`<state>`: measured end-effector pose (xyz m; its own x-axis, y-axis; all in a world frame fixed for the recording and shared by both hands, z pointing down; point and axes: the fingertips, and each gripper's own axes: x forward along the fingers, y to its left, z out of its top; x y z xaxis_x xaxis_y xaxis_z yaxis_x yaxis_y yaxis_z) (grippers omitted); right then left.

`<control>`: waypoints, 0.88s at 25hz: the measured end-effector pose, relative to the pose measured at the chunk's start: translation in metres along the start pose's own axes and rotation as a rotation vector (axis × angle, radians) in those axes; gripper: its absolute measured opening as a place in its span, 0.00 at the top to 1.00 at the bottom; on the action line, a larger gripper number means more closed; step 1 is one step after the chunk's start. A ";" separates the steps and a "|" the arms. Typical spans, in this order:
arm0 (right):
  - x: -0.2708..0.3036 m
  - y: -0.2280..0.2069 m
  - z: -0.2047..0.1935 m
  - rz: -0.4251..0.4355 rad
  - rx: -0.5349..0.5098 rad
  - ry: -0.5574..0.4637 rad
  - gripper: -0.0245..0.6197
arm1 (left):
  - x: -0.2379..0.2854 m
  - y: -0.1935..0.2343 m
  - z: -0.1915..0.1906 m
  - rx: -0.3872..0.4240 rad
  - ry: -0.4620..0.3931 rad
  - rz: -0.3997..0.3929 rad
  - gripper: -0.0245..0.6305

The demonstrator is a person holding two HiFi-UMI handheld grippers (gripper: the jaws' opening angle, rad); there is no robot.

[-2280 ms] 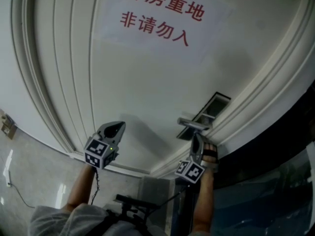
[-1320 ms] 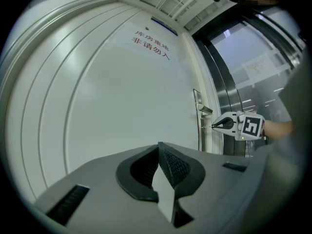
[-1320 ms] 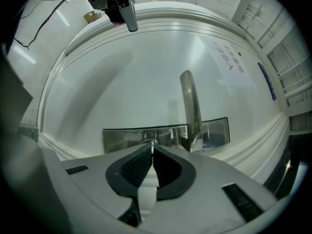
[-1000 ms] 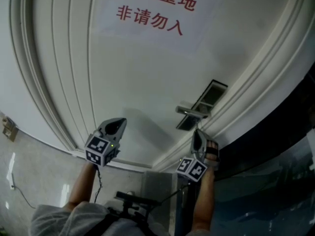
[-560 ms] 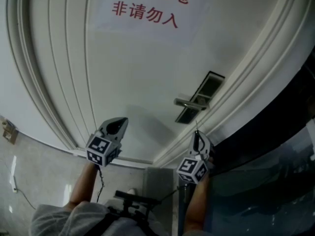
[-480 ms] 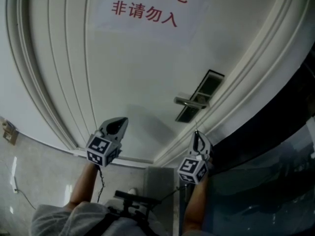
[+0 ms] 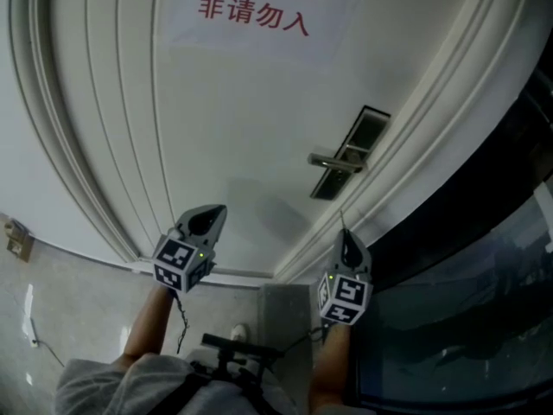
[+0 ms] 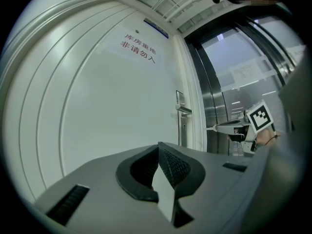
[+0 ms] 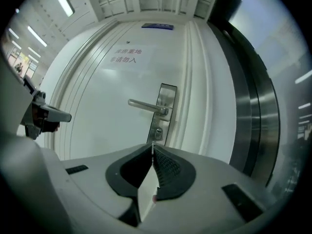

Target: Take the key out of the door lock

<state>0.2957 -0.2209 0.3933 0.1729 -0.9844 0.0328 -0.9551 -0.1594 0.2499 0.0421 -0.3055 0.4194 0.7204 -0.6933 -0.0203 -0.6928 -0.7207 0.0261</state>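
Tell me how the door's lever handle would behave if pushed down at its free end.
The lever handle looks like solid metal, so it would probably stay stiff and turn at the lock plate rather than bend. Its bar seems smooth and rounded, so a push may slide toward the free end.

The white panelled door [image 7: 242, 145] carries a silver metal lock plate [image 7: 350, 150] with a lever handle [image 7: 335, 162] near its right edge — and, higher up, a white paper sign [image 7: 251, 11] printed in red characters.

Two claws [image 7: 214, 210] [image 7: 344, 234], one key [image 9: 152, 146], one door [image 7: 242, 128].
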 end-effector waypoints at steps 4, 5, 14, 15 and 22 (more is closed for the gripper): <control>-0.021 0.008 -0.003 0.008 0.108 -0.009 0.93 | -0.013 -0.003 0.000 -0.002 -0.008 -0.005 0.95; -0.026 0.012 -0.003 0.011 0.118 -0.013 0.93 | -0.017 -0.003 0.000 -0.003 -0.009 -0.005 0.95; -0.074 0.055 -0.002 0.032 0.153 -0.029 0.93 | -0.050 -0.016 -0.010 -0.003 0.010 -0.024 0.95; -0.079 0.057 -0.003 0.032 0.159 -0.028 0.93 | -0.053 -0.019 -0.011 -0.003 0.012 -0.029 0.95; -0.105 0.073 -0.011 0.031 0.168 -0.027 0.93 | -0.075 -0.027 -0.016 -0.006 0.010 -0.040 0.95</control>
<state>0.2109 -0.1282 0.4184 0.1379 -0.9904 0.0116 -0.9871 -0.1365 0.0834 0.0070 -0.2340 0.4363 0.7481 -0.6635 -0.0113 -0.6629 -0.7480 0.0313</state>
